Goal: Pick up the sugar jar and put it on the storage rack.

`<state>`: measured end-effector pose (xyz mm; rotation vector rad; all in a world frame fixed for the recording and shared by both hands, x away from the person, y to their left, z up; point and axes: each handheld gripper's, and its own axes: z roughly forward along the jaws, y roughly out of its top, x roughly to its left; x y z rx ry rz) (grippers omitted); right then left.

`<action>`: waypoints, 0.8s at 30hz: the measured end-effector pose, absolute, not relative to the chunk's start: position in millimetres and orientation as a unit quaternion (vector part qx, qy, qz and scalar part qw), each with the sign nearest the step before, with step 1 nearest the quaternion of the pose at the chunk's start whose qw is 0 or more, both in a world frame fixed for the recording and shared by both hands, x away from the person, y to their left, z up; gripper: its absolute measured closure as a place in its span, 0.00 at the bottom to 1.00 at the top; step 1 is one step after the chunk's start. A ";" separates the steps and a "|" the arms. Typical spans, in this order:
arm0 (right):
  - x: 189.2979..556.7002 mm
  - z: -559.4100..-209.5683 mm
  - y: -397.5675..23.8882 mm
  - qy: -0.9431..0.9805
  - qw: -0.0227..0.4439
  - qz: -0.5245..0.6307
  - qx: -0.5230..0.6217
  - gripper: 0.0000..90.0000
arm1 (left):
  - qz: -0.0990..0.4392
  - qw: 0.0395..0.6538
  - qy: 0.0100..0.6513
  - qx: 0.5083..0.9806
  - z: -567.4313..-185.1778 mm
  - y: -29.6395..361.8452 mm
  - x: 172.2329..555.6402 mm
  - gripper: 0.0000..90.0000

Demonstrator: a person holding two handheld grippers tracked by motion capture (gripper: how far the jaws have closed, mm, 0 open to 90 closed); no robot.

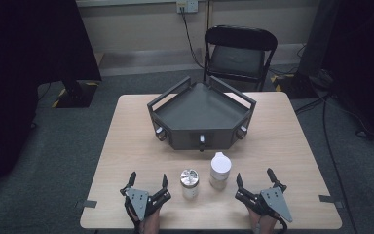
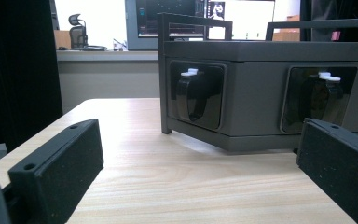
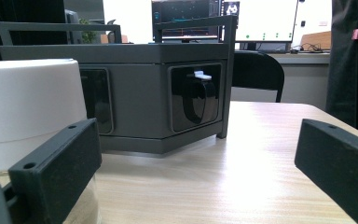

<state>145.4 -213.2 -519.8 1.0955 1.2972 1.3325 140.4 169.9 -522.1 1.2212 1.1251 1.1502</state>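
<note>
Jaws of both grippers wide apart, empty.

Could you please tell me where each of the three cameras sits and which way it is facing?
High view: above the near table edge, looking forward and down at the light wooden table; both hands, the left gripper and the right gripper show, open.
Left gripper view: rides low over the tabletop, facing the dark grey angular tray-topped box between its own black jaws.
Right gripper view: equally low, facing the same box, with the white-capped jar close at its left.
All views share the box.
</note>
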 end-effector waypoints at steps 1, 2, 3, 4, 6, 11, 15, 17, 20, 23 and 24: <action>145.4 -519.8 -213.3 0.530 0.472 0.544 0.448 0.00 | 0.481 0.537 0.471 0.508 -523.4 171.4 140.7 0.00; 145.4 -519.8 -213.3 0.530 0.472 0.544 0.448 0.00 | 0.481 0.537 0.471 0.508 -523.4 171.4 140.7 0.00; 145.4 -519.9 -213.4 0.530 0.472 0.544 0.447 0.00 | 0.479 0.538 0.475 0.505 -523.1 171.8 140.9 0.00; 145.4 -519.9 -213.4 0.530 0.472 0.545 0.447 0.00 | 0.476 0.540 0.481 0.501 -522.7 172.1 141.3 0.00; 145.6 -519.6 -213.9 0.531 0.471 0.545 0.447 0.00 | 0.470 0.542 0.484 0.502 -521.5 173.9 142.5 0.00; 145.3 -520.3 -214.2 0.529 0.471 0.547 0.447 0.00 | 0.470 0.540 0.482 0.505 -520.8 174.5 142.4 0.00; 145.3 -520.3 -214.1 0.529 0.471 0.546 0.447 0.00 | 0.465 0.538 0.484 0.510 -518.5 175.2 143.8 0.00; 145.3 -520.3 -213.9 0.529 0.471 0.546 0.447 0.00 | 0.464 0.540 0.482 0.510 -518.4 175.8 143.6 0.00; 145.3 -520.3 -213.9 0.529 0.472 0.546 0.447 0.00 | 0.464 0.546 0.477 0.509 -517.0 177.2 143.1 0.00; 145.4 -520.2 -214.1 0.529 0.471 0.546 0.447 0.00 | 0.462 0.552 0.470 0.511 -512.9 179.8 142.9 0.00; 145.4 -520.0 -214.2 0.529 0.471 0.546 0.447 0.00 | 0.459 0.554 0.469 0.513 -511.2 180.7 142.8 0.00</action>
